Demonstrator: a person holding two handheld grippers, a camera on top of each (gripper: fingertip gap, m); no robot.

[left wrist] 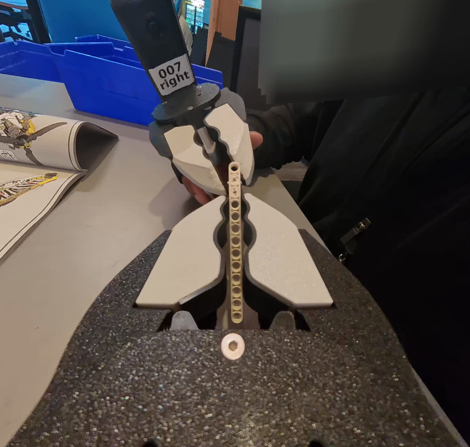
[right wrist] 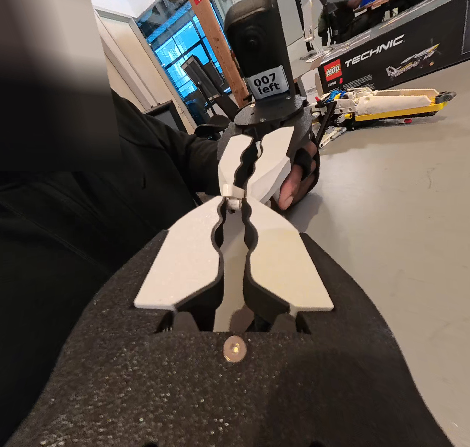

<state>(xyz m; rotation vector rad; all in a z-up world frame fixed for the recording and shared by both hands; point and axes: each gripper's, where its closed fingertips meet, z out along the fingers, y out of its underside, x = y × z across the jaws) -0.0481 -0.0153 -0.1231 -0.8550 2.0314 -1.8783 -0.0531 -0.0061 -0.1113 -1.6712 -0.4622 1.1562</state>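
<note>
My left gripper (left wrist: 235,198) is shut on a long cream beam with holes (left wrist: 235,244), which runs forward along its fingers and sticks out past the tips. Two pale pins sit in holes near its far end. My right gripper (left wrist: 234,185) faces it, and its fingertips straddle that far end. In the right wrist view my right gripper (right wrist: 234,201) is shut on a small white connector piece (right wrist: 234,204) right against the beam's end (right wrist: 230,190). The left gripper (right wrist: 235,189) shows just beyond it. Both are held above the grey table (left wrist: 101,231).
Blue bins (left wrist: 101,79) stand at the back left, and an open instruction booklet (left wrist: 38,155) lies left. A partly built white and yellow model (right wrist: 381,104) and a black set box (right wrist: 394,53) are at the far right. A person in black is close behind the grippers.
</note>
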